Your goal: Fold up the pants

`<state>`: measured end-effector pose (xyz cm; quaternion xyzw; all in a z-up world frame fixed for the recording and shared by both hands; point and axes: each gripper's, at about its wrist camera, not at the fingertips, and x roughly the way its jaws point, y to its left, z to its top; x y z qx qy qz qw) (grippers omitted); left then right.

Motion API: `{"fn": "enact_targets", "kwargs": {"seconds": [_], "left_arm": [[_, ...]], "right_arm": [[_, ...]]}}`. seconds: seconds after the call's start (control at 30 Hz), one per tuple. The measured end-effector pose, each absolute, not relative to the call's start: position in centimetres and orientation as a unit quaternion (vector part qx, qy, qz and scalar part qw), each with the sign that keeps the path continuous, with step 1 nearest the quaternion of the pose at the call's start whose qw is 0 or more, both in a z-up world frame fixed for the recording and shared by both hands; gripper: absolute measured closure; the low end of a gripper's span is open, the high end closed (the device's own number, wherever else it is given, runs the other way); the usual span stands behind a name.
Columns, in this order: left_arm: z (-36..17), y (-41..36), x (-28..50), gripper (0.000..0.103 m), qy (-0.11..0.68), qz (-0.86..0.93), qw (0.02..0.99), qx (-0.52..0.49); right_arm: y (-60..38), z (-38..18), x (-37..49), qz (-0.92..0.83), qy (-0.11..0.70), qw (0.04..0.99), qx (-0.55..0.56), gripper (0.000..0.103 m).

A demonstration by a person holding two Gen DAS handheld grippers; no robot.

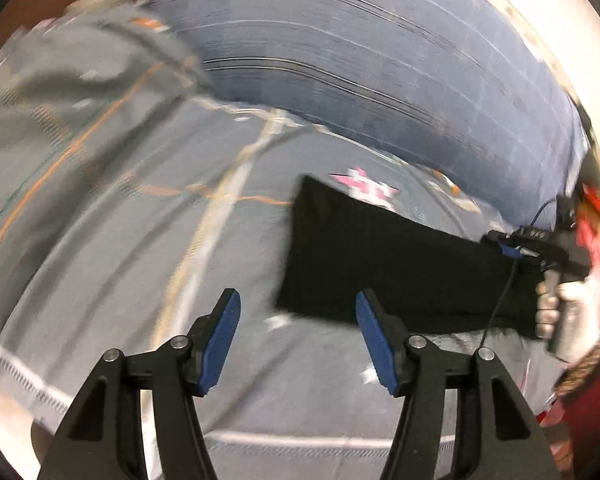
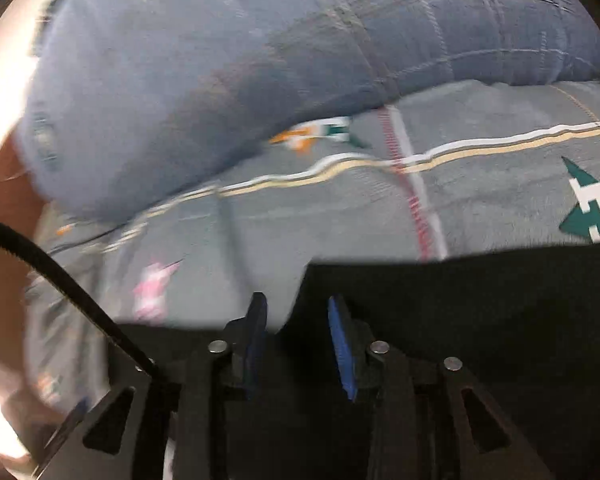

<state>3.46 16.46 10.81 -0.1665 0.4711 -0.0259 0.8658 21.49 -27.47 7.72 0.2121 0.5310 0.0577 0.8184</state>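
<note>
The black pants lie folded in a dark block on a grey patterned bedspread, right of centre in the left wrist view. My left gripper is open and empty, just left of the pants' near edge. My right gripper shows at the pants' right end. In the right wrist view the right gripper stands with its jaws partly open over the left edge of the black pants, with no cloth seen between the pads. Both views are motion-blurred.
A large blue checked pillow lies along the far side of the bed, also in the right wrist view. A crumpled grey blanket is bunched at far left. A black cable crosses the right view's left side.
</note>
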Motion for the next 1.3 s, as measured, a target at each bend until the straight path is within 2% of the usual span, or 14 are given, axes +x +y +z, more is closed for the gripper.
{"fn": "enact_targets", "kwargs": {"seconds": [0.17, 0.33, 0.57, 0.67, 0.73, 0.8, 1.03, 1.07, 1.1, 1.17, 1.2, 1.3], "left_arm": [[10.7, 21.6, 1.5, 0.043, 0.467, 0.011, 0.859, -0.21], [8.9, 23.4, 1.2, 0.043, 0.477, 0.019, 0.844, -0.244], [8.3, 23.5, 1.0, 0.043, 0.485, 0.009, 0.839, -0.247], [8.3, 24.2, 0.5, 0.043, 0.479, 0.004, 0.839, -0.26], [8.2, 24.6, 0.3, 0.043, 0.477, 0.001, 0.837, -0.269], [8.0, 24.9, 0.2, 0.043, 0.476, -0.001, 0.836, -0.272], [6.7, 25.1, -0.5, 0.043, 0.474, -0.008, 0.834, -0.281], [6.7, 25.1, -0.5, 0.043, 0.475, -0.008, 0.834, -0.281], [6.7, 25.2, -0.4, 0.044, 0.474, -0.009, 0.835, -0.281], [7.1, 25.2, -0.1, 0.044, 0.47, -0.013, 0.838, -0.278], [7.2, 25.1, 0.2, 0.044, 0.468, -0.016, 0.839, -0.276], [7.7, 24.3, 1.7, 0.044, 0.463, -0.035, 0.844, -0.267]], "right_arm": [[-26.7, 10.6, 20.8, 0.041, 0.494, 0.844, 0.205, 0.065], [-18.1, 14.4, 16.2, 0.161, 0.49, 0.847, 0.132, 0.065], [-4.2, 11.2, 13.6, 0.291, 0.524, 0.8, 0.032, 0.065], [-0.6, 9.5, 15.0, 0.294, 0.545, 0.785, 0.031, 0.064], [0.9, 9.2, 16.0, 0.275, 0.549, 0.789, 0.008, 0.056], [2.5, 8.8, 17.0, 0.248, 0.551, 0.797, -0.017, 0.039], [6.8, 7.1, 20.0, 0.179, 0.555, 0.806, -0.097, 0.037], [6.9, 6.9, 20.1, 0.176, 0.554, 0.807, -0.105, 0.04], [6.8, 7.0, 20.2, 0.174, 0.547, 0.812, -0.107, 0.057], [5.9, 7.3, 20.4, 0.178, 0.546, 0.814, -0.089, 0.083], [5.2, 7.5, 20.7, 0.186, 0.55, 0.811, -0.068, 0.092], [3.1, 7.9, 20.9, 0.205, 0.552, 0.808, -0.016, 0.093]]}}
